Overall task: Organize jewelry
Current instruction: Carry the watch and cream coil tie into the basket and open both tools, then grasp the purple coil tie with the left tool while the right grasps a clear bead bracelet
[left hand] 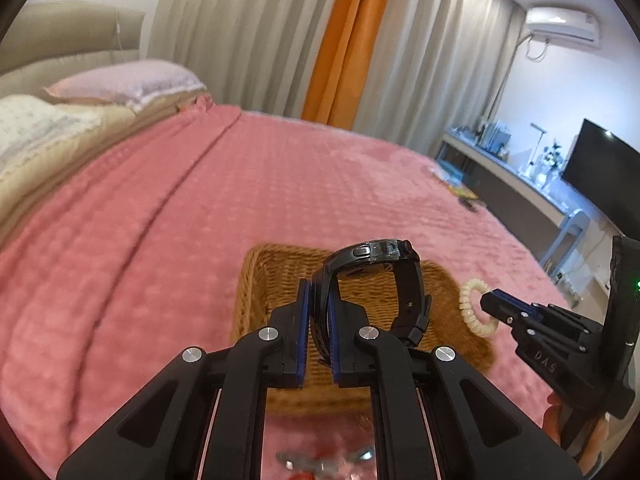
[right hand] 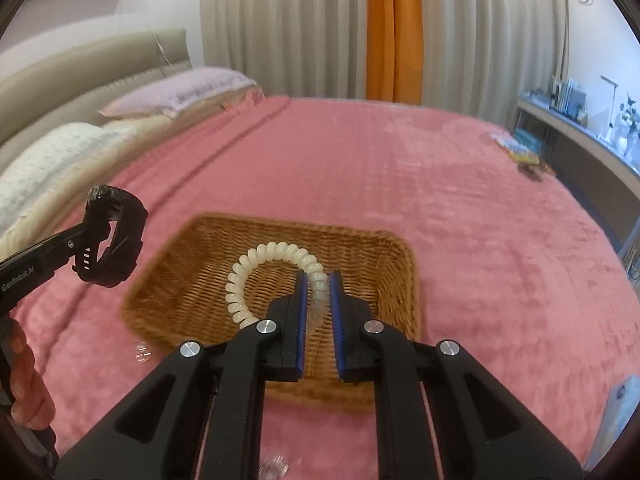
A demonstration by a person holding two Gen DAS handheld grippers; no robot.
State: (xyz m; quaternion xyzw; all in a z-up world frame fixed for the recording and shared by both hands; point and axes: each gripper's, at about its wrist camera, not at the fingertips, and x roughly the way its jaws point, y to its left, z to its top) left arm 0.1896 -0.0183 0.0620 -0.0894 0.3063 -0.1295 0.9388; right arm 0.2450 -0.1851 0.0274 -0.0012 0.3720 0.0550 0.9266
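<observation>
**Holding a watch and a coil bracelet over the wicker basket**

Gripping a black watch (left hand: 372,280) by its strap, the left gripper (left hand: 319,312) is holding it up above the wicker basket (left hand: 260,280), its jaws clamped together on the band so the watch face is sitting uppermost, with a bit of clear tape showing on the case. The right gripper (right hand: 319,300) is pinching a cream-coloured spiral bracelet (right hand: 272,276); its jaws are closed on one side of the coil, and the rest of the loop is arching out to the left over the basket's interior. Both pieces are hanging in the air rather than lying in the basket, which is sitting on the pink blanket (right hand: 460,200) near the bed's front edge. From the right wrist view the watch is showing well to the left of the basket's left rim; from the left wrist view the bracelet is hovering by the basket's right rim. A small clear item (right hand: 143,352) is lying on the blanket just off the basket's near left corner, too blurred to identify. Pillows (right hand: 180,92) are resting at the head of the bed.
</observation>
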